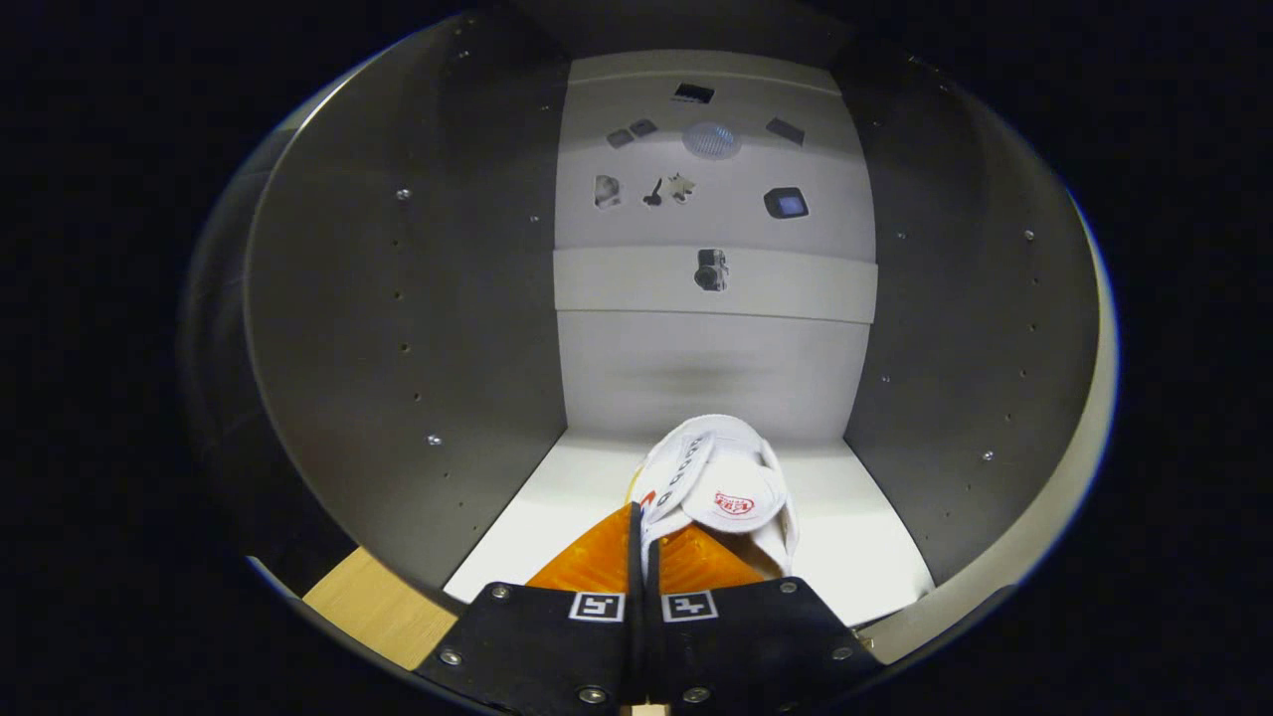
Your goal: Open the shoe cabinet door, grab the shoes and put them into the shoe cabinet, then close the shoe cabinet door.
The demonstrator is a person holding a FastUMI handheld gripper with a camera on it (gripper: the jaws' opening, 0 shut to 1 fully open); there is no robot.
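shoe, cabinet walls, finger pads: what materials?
Shoe: white canvas by its matte weave, probably; printed red badge. Cabinet wall: smooth matte panel with screw heads and peg holes, likely laminated board. Gripper fingers: translucent glossy orange, probably soft plastic, closed on the shoe.

Looking straight into the open shoe cabinet [418, 378], grey side walls flanking a pale back panel [711, 368] with small dark cut-outs. Pinching a white shoe [731, 487] by its side between the orange fingers [597, 562] of the gripper [644, 557], jaws nearly together. Hanging over the white cabinet floor [855, 537].
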